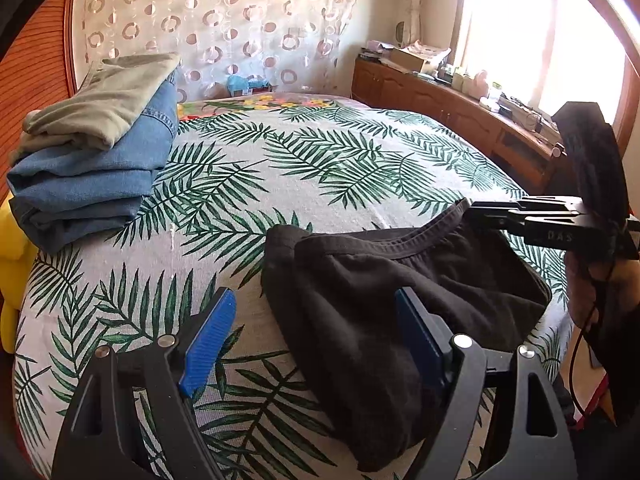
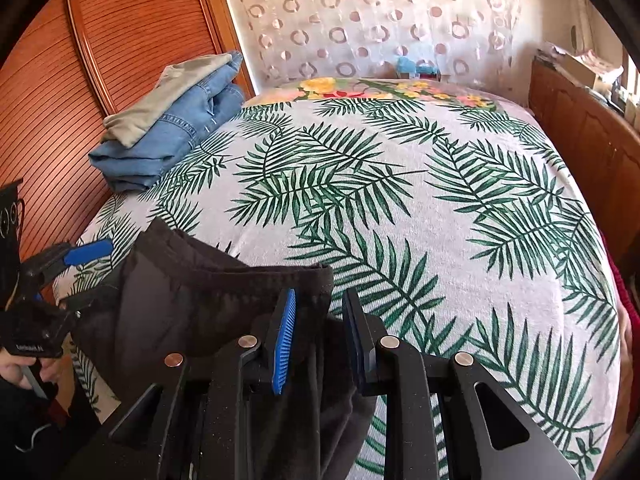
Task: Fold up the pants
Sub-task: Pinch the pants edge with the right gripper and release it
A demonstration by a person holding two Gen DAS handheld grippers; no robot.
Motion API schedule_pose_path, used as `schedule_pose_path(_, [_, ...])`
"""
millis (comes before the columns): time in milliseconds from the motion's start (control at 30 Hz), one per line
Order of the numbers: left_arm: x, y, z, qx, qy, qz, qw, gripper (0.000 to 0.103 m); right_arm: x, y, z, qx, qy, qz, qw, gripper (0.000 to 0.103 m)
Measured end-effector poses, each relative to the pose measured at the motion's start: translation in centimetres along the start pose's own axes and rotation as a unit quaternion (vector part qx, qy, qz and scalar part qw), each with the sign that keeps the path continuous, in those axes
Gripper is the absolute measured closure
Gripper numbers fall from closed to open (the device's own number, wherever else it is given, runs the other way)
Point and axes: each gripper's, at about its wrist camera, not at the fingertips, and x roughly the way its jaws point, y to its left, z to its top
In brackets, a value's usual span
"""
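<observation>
Black pants [image 1: 392, 288] lie bunched at the near edge of the bed, waistband up. My left gripper [image 1: 316, 340] is open, its blue pads wide apart; the right pad rests against the pants, the left one is over the sheet. In the right wrist view my right gripper [image 2: 318, 336] has its pads a small gap apart, with the corner of the black pants [image 2: 208, 296] between them; I cannot tell whether they pinch it. The right gripper [image 1: 480, 216] also shows in the left wrist view at the waistband. The left gripper [image 2: 86, 276] shows at the left of the right wrist view.
The bed has a palm-leaf sheet [image 1: 320, 160]. A stack of folded jeans and a khaki garment [image 1: 96, 160] sits at its far left, also in the right wrist view [image 2: 168, 132]. A wooden sideboard [image 1: 460, 108] runs along the right. A slatted wooden door [image 2: 100, 60] stands at the left.
</observation>
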Motion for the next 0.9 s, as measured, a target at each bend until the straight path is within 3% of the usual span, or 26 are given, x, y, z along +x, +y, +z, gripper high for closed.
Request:
schedule_pose_path(67, [0.1, 0.1, 0.0, -0.002, 0.001, 0.001, 1.0, 0.021, 0.3, 0.0, 0.4, -0.003, 0.0, 0.006, 1.0, 0.081])
schedule_pose_path(133, [0.1, 0.2, -0.1, -0.004, 0.001, 0.0, 1.0, 0.021, 0.1, 0.0, 0.3, -0.012, -0.009, 0.012, 1.0, 0.098])
schedule_pose_path(200, [0.2, 0.3, -0.1, -0.007, 0.002, 0.0, 1.0, 0.021, -0.7, 0.1, 0.2, -0.015, -0.04, -0.006, 0.999, 0.098])
schedule_pose_path(533, [1.2, 0.8, -0.5, -0.018, 0.017, -0.002, 0.9997, 0.021, -0.8, -0.7, -0.2, -0.001, -0.045, -0.008, 0.999, 0.098])
schedule_pose_path(633, [1.4, 0.9, -0.6, -0.019, 0.019, 0.0, 0.9996, 0.021, -1.7, -0.2, -0.7, -0.009, -0.047, -0.02, 0.999, 0.09])
schedule_pose_path(833, [1.5, 0.9, -0.8, -0.019, 0.018, 0.001, 0.9997, 0.021, -3.5, -0.5, -2.9, -0.01, -0.043, -0.019, 0.999, 0.058])
schedule_pose_path(900, [1.6, 0.9, -0.8, -0.018, 0.017, 0.002, 0.9997, 0.021, -3.7, -1.1, -3.7, -0.008, -0.037, -0.026, 0.999, 0.057])
